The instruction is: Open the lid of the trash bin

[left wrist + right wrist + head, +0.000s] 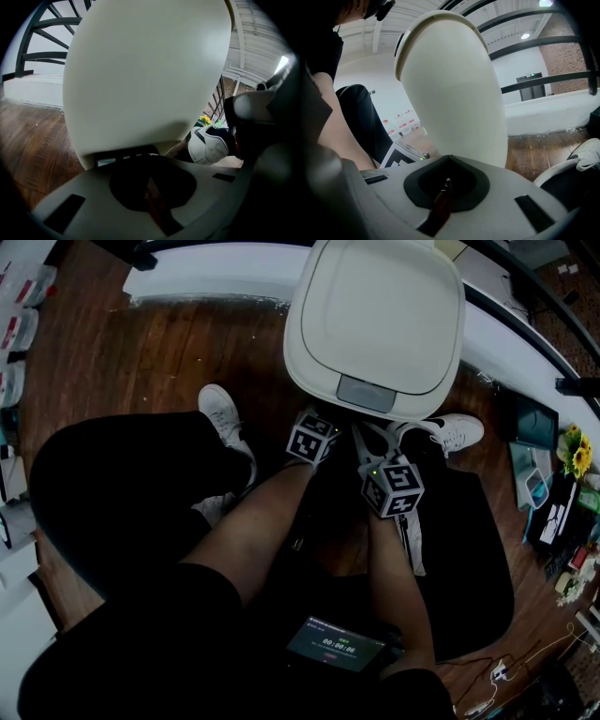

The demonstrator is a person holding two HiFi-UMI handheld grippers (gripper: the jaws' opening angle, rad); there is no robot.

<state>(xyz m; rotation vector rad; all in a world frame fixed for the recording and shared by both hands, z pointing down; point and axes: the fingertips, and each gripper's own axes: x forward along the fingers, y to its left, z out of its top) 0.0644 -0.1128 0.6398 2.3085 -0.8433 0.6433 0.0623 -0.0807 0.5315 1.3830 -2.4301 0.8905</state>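
Note:
The white trash bin (375,315) stands on the wood floor in front of me, its lid down and a grey push tab (366,393) at the near edge. My left gripper (322,420) sits low against the bin's front, just left of the tab. My right gripper (360,433) is beside it, slightly nearer to me. In the left gripper view the bin's wall (145,70) fills the frame above the left gripper (152,187), whose jaws are closed on nothing. In the right gripper view the bin (454,84) rises close behind the right gripper (446,183), also shut and empty.
White sneakers (220,413) (455,432) flank the bin on the wood floor (141,352). A white ledge (206,277) with a black railing runs behind it. A timer screen (336,645) rests on the lap. Yellow flowers (574,451) and clutter sit at the right.

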